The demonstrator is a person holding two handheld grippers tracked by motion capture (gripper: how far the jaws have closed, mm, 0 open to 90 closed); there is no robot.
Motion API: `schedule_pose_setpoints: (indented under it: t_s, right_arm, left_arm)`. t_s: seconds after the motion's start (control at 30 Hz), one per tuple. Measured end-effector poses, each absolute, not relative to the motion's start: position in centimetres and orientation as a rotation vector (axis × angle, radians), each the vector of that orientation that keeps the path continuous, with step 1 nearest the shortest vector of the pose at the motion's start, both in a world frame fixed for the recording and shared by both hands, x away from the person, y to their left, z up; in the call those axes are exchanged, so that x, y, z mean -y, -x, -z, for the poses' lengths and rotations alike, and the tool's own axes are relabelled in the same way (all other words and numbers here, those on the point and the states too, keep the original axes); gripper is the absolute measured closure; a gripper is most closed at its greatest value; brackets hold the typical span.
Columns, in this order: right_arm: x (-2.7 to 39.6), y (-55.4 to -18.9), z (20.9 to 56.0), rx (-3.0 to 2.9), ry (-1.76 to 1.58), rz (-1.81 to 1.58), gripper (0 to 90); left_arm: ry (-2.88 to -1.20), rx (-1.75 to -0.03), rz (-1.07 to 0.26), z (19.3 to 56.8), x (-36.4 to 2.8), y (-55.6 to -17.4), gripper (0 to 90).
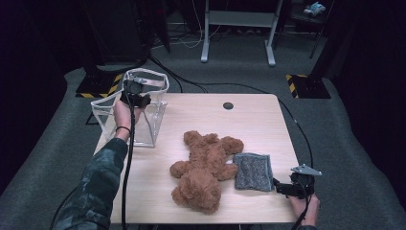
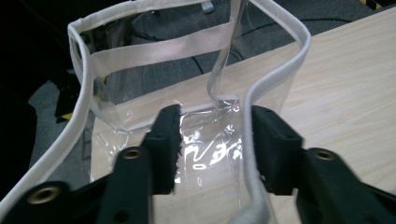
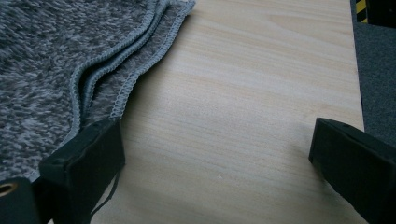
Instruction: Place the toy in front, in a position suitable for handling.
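At the table's left edge we have the clear bag (image 1: 139, 112) standing upright with its mouth to the ceiling, and our left gripper (image 1: 134, 98) sits at its rim. Its jaws stand partly apart astride the white-piped edge (image 2: 275, 79), which runs up between them close against one jaw; they do not look clamped on it. We judge the hand is there to steady the mouth and keep it gaping, so something can be dropped in from above. The bag's long axis runs straight up, its webbing strap (image 2: 163, 49) crossing the far wall.

Toward the middle lies the brown teddy bear (image 1: 206, 167), flat on the wooden table (image 1: 258, 120), head toward us and legs away — its long axis runs roughly front to back, tilted a little.

Just right of the bear, touching its arm, rests the folded grey towel (image 1: 253, 171), its stacked hems (image 3: 116, 70) facing the right gripper (image 1: 286, 188). That gripper rests low on the tabletop, jaws wide apart, one beside the towel's corner — placed, we think, to slide in and pinch the folds.
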State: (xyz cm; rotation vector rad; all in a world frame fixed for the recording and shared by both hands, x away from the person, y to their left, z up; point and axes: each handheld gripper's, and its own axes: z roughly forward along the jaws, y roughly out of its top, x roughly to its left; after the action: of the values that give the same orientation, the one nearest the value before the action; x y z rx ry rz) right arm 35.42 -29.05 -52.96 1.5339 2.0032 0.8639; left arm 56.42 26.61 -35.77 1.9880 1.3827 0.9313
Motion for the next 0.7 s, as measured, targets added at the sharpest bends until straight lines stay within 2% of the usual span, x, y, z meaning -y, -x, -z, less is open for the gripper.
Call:
schedule_pose_setpoints:
  t_s: [0.2, 0.4, 0.7]
  right_arm:
    - [29.1, -35.4, 53.0, -2.003, -1.534, -0.864, 2.8]
    - [29.1, -35.4, 53.0, -2.004, -1.531, -0.863, 2.8]
    - [29.1, -35.4, 53.0, -2.003, -1.534, -0.864, 2.9]
  left_arm:
    - [-1.905, -1.365, -0.943, 34.5, -26.9, -54.6, 34.1]
    - [-1.862, -1.358, -0.915, 33.2, -27.3, -51.9, 29.1]
    - [-1.846, -1.359, -0.850, 34.4, -27.5, -49.0, 28.4]
